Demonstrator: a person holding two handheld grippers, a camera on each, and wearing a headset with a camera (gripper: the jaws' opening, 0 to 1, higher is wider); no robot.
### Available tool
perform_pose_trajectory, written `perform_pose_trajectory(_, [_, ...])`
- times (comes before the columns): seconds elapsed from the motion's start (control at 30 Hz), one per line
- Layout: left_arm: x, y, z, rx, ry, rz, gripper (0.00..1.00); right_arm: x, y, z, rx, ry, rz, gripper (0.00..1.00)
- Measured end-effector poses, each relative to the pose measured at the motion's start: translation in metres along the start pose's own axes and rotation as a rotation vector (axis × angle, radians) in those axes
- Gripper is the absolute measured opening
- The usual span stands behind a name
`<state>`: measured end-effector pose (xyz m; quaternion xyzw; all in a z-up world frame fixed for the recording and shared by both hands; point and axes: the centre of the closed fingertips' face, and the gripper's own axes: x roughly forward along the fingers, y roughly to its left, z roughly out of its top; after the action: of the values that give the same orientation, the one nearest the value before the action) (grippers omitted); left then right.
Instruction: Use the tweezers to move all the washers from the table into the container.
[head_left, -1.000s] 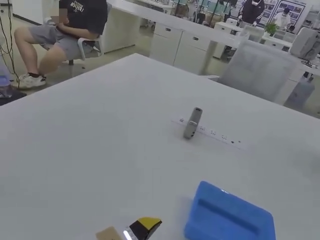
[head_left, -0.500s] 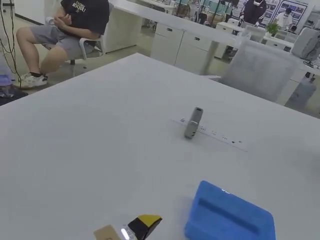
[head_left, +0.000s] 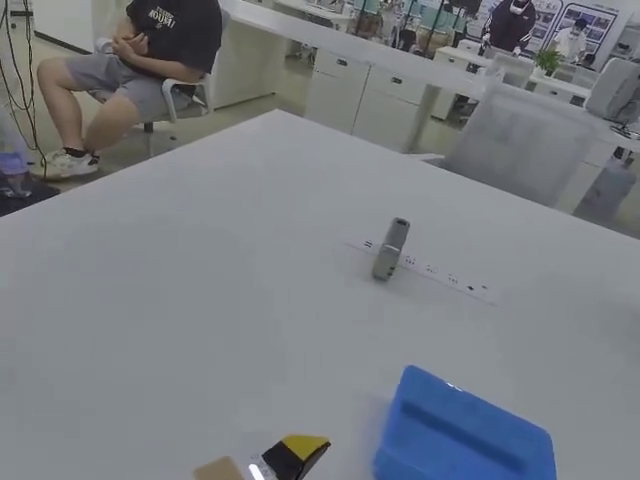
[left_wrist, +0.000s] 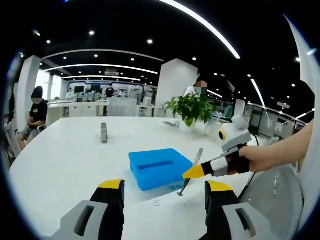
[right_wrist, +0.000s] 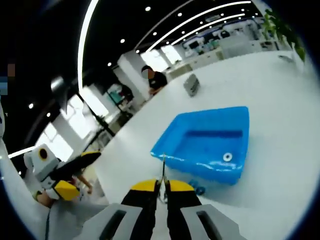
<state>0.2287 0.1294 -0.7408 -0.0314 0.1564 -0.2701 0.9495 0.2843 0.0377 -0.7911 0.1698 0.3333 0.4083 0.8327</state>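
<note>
Open-plan office desks and a seated person lie behind the white worktop (head_left: 200, 310), on which the blue container (head_left: 465, 435) is set. In the right gripper view, the right hand-held gripper (right_wrist: 162, 187) is seen clenched on the tweezers (right_wrist: 163, 169), whose tips reach out ahead of its jaws toward the container's near wall. One washer (right_wrist: 228, 156) lies inside the container, ahead and to the right of those jaws. Two small blue rings (right_wrist: 198, 190) lie just ahead of the jaws against that wall; whether they are washers cannot be told. In the left gripper view, the left hand-held gripper (left_wrist: 165, 186) is held released, with its jaws wide apart and nothing between them. A loose washer (left_wrist: 157, 203) lies on the worktop just ahead of it, between its two jaws and near the tweezer tips. The step in hand is judged to be the pick-up of this loose washer. It would best be done with the tips lowered steeply to either side of the rim, or with one tip through the hole, since a thin flat ring is likely to skid on so smooth a surface. The squeeze should be kept gentle and steady, the washer carried clear over the wall, and the release made low inside so that no bounce is given.
</note>
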Motion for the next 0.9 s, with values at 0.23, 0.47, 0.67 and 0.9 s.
perform_pose_trajectory(0.23, [0.000, 0.000, -0.001, 0.000, 0.002, 0.000, 0.65, -0.013, 0.001, 0.036, -0.122, -0.050, -0.051, 0.03])
perform_pose_trajectory(0.47, [0.000, -0.001, -0.001, 0.005, 0.008, -0.004, 0.64, -0.008, -0.010, 0.064, -0.256, -0.046, -0.113, 0.03])
perform_pose_trajectory(0.67, [0.000, 0.000, -0.002, 0.002, 0.008, -0.001, 0.64, 0.007, -0.021, 0.070, -0.314, -0.011, -0.152, 0.03])
perform_pose_trajectory(0.9, [0.000, 0.001, -0.002, 0.004, 0.009, 0.000, 0.64, 0.026, -0.040, 0.072, -0.347, 0.037, -0.170, 0.03])
